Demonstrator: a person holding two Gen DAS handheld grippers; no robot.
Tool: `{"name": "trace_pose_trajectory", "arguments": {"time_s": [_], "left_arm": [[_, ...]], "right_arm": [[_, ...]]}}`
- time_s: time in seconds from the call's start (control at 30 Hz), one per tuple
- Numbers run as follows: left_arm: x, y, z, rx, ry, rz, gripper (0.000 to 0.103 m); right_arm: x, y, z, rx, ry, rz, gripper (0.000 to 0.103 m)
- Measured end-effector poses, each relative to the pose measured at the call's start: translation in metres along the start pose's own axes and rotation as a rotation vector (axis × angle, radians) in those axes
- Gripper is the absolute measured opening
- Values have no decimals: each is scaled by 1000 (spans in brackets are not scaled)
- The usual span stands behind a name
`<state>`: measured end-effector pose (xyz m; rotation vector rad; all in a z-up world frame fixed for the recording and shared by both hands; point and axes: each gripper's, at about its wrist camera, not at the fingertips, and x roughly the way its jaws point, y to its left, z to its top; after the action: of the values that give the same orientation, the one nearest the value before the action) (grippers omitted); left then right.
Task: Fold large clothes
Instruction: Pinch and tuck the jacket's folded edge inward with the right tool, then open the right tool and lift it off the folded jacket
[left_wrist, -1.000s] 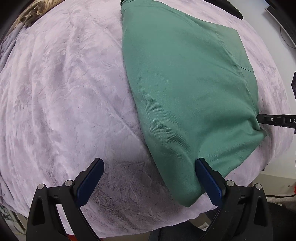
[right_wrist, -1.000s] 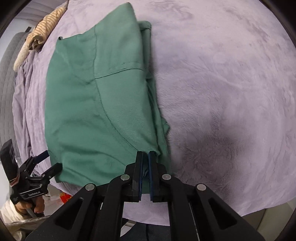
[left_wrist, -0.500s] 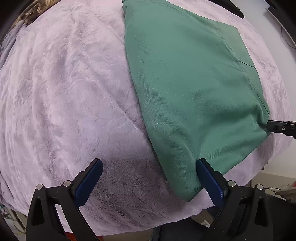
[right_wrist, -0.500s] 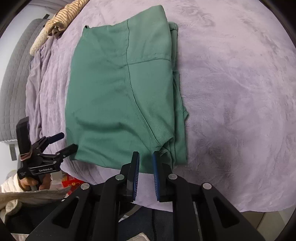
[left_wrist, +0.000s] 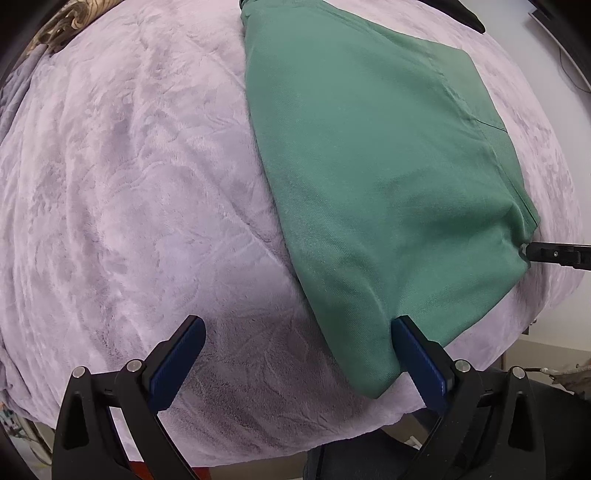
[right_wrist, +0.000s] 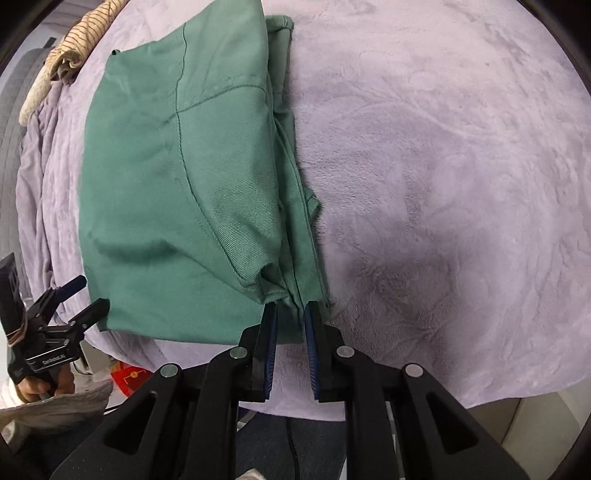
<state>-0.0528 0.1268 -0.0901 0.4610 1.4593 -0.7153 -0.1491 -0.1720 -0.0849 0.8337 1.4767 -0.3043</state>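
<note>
The right gripper (right_wrist: 290, 310) stood slightly parted, pads clear of the folded green garment's (right_wrist: 184, 177) near corner, the left gripper (left_wrist: 295, 350) gaped wide — releasing; another fold probably needed fresh grips.

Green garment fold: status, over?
Left claw open, empty. Right claw open, at near corner of green garment. Garment folded flat on purple blanket. Nothing obstructing.

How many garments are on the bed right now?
2. A folded green garment lies on the lilac blanket near the front edge; a striped beige garment sits bunched at the far left corner. Others may lie out of view.
</note>
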Motion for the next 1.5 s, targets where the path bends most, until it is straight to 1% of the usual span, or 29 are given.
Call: {"name": "trace_pose_trajectory", "arguments": {"time_s": [0.13, 0.2, 0.3, 0.4, 0.43, 0.47, 0.5, 0.53, 0.57, 0.7, 0.73, 0.77, 0.83, 0.9, 0.93, 0.97, 1.03, 1.1, 1.17, 1.2, 1.23, 1.3, 1.5], "left_arm": [[-4, -1, 1, -1, 8, -1, 102], [-14, 4, 12, -3, 12, 5, 102], [-25, 6, 17, -9, 2, 27, 101], [-38, 7, 25, -20, -14, 41, 101], [-42, 7, 28, -23, -18, 49, 101], [-47, 6, 31, -24, -24, 58, 101], [-50, 5, 34, -25, -30, 64, 101], [-54, 5, 36, -26, -34, 69, 101], [-58, 4, 39, -29, -37, 71, 101], [-69, 5, 47, -41, -53, 87, 101], [-70, 4, 47, -45, -59, 93, 101], [-71, 5, 48, -51, -66, 100, 101], [-76, 6, 53, -63, -74, 111, 101], [-80, 6, 57, -85, -77, 125, 101], [-82, 6, 59, -96, -82, 131, 102], [-83, 6, 60, -107, -91, 135, 102], [-88, 7, 63, -124, -104, 149, 102], [-91, 7, 65, -136, -110, 159, 102], [-93, 8, 66, -149, -116, 160, 102], [-94, 9, 67, -156, -116, 155, 102], [-95, 9, 68, -162, -117, 148, 102], [-97, 9, 69, -168, -120, 146, 102], [-99, 1, 70, -145, -137, 178, 102]], "right_arm": [[-18, -3, -3, 15, -27, 2, 17], [-28, -12, 0, 16, -42, 7, 17], [-36, -18, 3, 22, -69, 13, 17], [-43, -15, 4, 30, -100, 15, 17], [-46, -14, 6, 33, -107, 19, 20], [-48, -14, 8, 36, -111, 20, 28], [-51, -13, 10, 38, -116, 19, 34], [-54, -12, 11, 37, -124, 20, 45], [-57, -9, 13, 30, -133, 24, 47], [-71, 4, 17, 3, -145, 24, 47], [-75, 7, 19, -1, -147, 20, 49], [-78, 10, 21, -5, -150, 13, 56], [-86, 19, 24, -12, -169, 0, 65], [-92, 27, 26, -18, -185, -8, 71], [-96, 30, 28, -18, -193, -12, 77], [-99, 33, 30, -19, -200, -17, 80], [-104, 41, 32, -25, -214, -36, 81], [-107, 47, 34, -30, -226, -68, 84], [-107, 53, 37, -28, -239, -92, 91], [-107, 54, 37, -27, -244, -108, 101], [-107, 55, 37, -28, -252, -117, 103], [-106, 57, 36, -31, -259, -146, 103], [-106, 61, 34, -45, -264, -191, 103]]}}
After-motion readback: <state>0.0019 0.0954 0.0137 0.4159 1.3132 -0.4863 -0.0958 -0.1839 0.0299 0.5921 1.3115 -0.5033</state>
